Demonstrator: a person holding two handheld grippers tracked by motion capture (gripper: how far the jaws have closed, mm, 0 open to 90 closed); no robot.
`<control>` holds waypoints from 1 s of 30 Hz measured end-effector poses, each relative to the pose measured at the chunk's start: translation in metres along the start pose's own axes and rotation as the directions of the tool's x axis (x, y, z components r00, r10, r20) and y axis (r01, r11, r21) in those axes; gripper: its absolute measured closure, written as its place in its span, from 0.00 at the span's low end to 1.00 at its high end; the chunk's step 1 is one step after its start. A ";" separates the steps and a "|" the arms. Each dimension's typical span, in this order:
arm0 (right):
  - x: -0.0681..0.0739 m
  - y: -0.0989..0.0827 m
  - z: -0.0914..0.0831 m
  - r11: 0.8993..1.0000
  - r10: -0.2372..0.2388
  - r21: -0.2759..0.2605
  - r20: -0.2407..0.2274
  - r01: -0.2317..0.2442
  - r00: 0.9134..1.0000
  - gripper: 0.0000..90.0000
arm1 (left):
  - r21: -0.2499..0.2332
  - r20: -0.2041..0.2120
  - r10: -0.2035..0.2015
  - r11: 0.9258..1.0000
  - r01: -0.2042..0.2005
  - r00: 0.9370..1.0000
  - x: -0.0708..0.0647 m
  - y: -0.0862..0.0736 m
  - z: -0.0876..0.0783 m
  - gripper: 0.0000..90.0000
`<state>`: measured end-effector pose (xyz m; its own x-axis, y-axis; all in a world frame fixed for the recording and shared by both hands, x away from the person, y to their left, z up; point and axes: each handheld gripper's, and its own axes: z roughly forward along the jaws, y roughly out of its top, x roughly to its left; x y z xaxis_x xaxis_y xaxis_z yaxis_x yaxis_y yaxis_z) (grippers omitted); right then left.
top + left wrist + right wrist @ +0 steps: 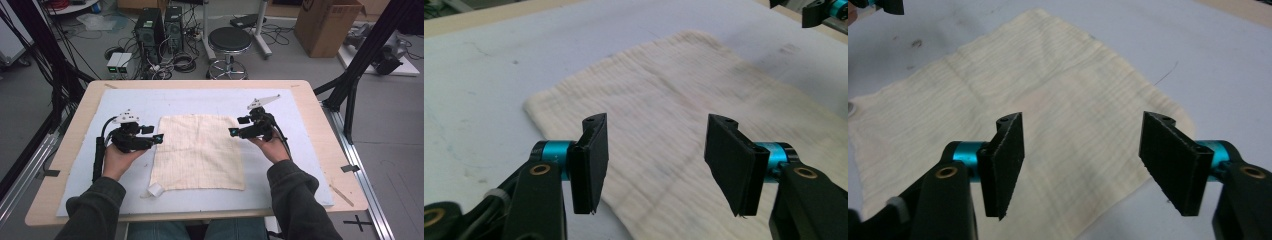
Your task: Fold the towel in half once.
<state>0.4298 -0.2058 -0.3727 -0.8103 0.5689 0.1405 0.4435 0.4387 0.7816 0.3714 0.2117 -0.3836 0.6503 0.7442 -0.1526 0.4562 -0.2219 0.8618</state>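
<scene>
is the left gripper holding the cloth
No, the left gripper has its fingers apart with nothing between them, above the flat cream cloth.

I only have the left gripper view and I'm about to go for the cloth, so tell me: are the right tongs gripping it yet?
Observer: No. The right tongs stand open above the cloth, with nothing between them.
Operator: Where are they along the cloth?
Observer: At its right edge, toward the far corner, roughly mirroring the left tongs at the left edge.
Operator: Is the near half folded anywhere?
Observer: No, the high view shows it lying flat on the mat. A small white tag sticks out at the near left corner.
</scene>
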 end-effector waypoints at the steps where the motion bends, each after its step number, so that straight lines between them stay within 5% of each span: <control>1: -0.004 0.003 0.001 1.000 0.008 0.001 0.007 -0.008 1.000 0.40 | 0.011 -0.008 0.001 1.000 -0.001 1.000 0.003 0.003 0.002 0.50; 8: -0.035 0.016 0.011 0.997 0.076 0.008 0.070 -0.077 0.995 0.50 | 0.024 -0.075 -0.027 0.999 0.028 0.997 0.021 0.018 0.024 0.54; 14: -0.049 0.015 0.025 0.991 0.128 0.021 0.107 -0.131 0.986 0.52 | 0.024 -0.127 -0.039 0.999 0.043 0.991 0.036 0.013 0.045 0.58; 22: -0.061 0.006 0.045 0.982 0.176 0.044 0.148 -0.184 0.973 0.53 | 0.057 -0.233 -0.104 0.991 0.120 0.967 0.055 0.000 0.071 0.67; 30: -0.069 -0.003 0.063 0.971 0.205 0.089 0.167 -0.222 0.964 0.58 | 0.088 -0.238 -0.124 0.985 0.149 0.963 0.060 0.001 0.091 0.71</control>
<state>0.5087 -0.2030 -0.4234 -0.6266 0.7547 0.1945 0.6445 0.3614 0.6738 0.4661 0.1986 -0.4357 0.4251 0.8944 -0.1392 0.5993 -0.1629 0.7837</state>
